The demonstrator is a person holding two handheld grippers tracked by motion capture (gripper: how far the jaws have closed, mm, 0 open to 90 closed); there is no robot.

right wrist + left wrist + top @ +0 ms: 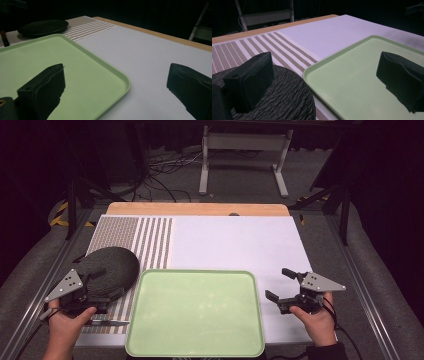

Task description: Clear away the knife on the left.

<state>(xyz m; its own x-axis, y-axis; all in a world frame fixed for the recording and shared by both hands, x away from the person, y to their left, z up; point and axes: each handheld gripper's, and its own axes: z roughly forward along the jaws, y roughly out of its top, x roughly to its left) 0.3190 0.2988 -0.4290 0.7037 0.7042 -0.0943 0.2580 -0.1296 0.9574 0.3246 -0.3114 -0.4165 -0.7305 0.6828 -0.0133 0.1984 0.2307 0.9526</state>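
Note:
A light green tray lies bare at the table's near edge, in the middle. To its left a dark, rough-textured round plate rests on a striped mat. My left gripper is open at the plate's near right side. In the left gripper view one jaw is over the plate and the other over the tray, and the left gripper holds nothing. My right gripper is open just right of the tray, one jaw above the tray's corner and the other above the white board; this right gripper is also empty.
A white board covers the table behind and right of the tray. A thin metal utensil, perhaps a knife, lies on the mat below my left hand. Beyond the table's wooden far edge are a white stand and cables on the floor.

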